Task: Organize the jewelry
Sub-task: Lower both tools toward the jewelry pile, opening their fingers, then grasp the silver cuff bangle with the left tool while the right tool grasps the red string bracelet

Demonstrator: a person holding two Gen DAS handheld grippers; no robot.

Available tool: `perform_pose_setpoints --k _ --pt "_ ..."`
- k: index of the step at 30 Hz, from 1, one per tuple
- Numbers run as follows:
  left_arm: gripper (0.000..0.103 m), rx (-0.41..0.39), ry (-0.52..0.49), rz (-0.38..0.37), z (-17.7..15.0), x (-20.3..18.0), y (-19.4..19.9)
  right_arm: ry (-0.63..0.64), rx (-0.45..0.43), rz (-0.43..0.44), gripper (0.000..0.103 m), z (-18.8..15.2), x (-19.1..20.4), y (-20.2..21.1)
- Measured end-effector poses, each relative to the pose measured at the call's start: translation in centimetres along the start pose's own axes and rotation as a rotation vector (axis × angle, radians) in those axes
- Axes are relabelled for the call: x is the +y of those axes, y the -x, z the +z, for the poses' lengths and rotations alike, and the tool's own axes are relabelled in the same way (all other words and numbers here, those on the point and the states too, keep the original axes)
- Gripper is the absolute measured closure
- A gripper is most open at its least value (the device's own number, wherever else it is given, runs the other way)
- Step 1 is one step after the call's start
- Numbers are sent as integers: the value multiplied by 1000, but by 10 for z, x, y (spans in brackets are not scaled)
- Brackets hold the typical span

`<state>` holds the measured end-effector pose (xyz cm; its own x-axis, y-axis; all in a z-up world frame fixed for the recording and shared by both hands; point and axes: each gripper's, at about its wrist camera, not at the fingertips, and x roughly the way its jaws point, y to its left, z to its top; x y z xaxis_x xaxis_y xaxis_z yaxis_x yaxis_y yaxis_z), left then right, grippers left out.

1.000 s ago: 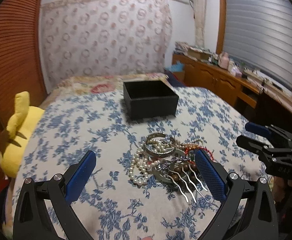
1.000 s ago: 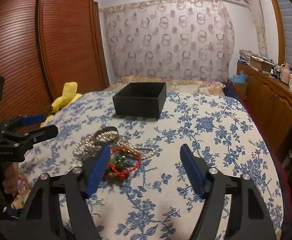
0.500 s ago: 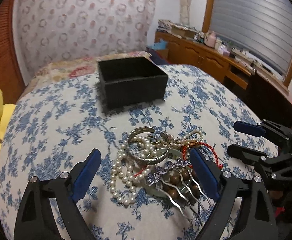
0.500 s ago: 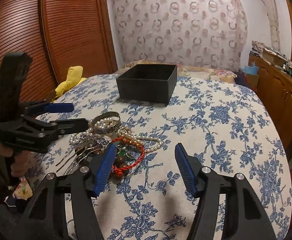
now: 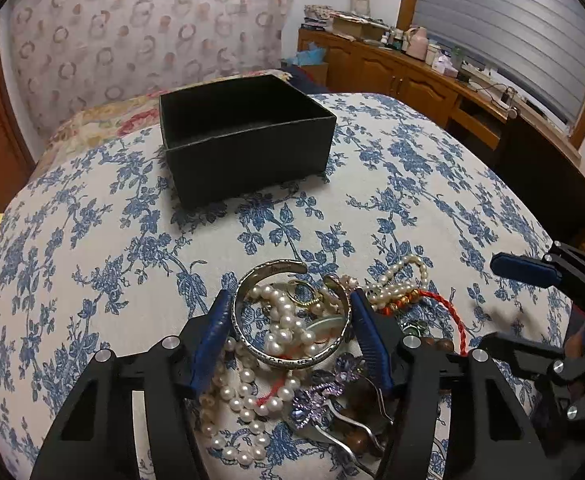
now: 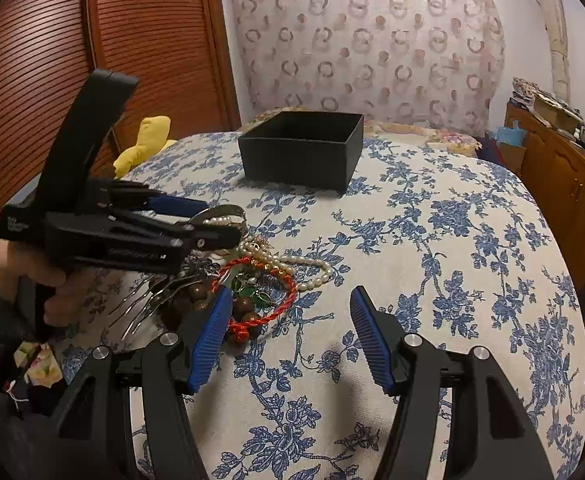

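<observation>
Left tool [image 5: 288, 316] straddles silver bangle [image 5: 288, 316], pads apart, seemingly not yet clamped. Bangle tops jewelry pile [image 5: 312, 352] near bed's [image 5: 92, 240] front edge; black box [image 5: 244, 140] well beyond. Judgement: rigid, slippery metal; grip across rim, beads may snag. Right tool [image 6: 288, 336] hovers, spread wide, empty.

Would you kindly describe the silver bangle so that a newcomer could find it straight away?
On the blue-flowered bedspread, in front of the black box, lies a tangle of jewelry. The silver bangle sits on top, between the left gripper jaws. Unlike the pearl strand and red cord, it is one rigid engraved metal hoop.
</observation>
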<state>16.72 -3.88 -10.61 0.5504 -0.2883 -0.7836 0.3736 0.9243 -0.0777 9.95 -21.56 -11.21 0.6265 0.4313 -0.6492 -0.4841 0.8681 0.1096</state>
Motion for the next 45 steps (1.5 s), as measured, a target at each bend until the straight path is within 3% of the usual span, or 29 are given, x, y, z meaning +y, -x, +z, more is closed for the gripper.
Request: perform_pose_setpoints --k 7,12,16,21,28,31,45 --pt "46 -56 48 -10 -7 13 15 32 36 45 47 3 4 -12" --pt "46 -90 71 0 -12 19 29 63 46 94 60 6 13 -16" --pt "46 -113 81 1 -19 21 39 60 54 63 61 12 11 -22" --pt "46 -129 76 7 -21 19 45 19 89 41 75 14 -3 -32" --pt "46 -146 74 3 -22 16 48 -39 143 61 83 11 -13 -42" --pt "46 -155 74 2 -22 16 49 -27 151 52 98 12 -11 -45" --pt "46 -184 91 12 -10 28 54 68 33 56 100 46 -1 -15"
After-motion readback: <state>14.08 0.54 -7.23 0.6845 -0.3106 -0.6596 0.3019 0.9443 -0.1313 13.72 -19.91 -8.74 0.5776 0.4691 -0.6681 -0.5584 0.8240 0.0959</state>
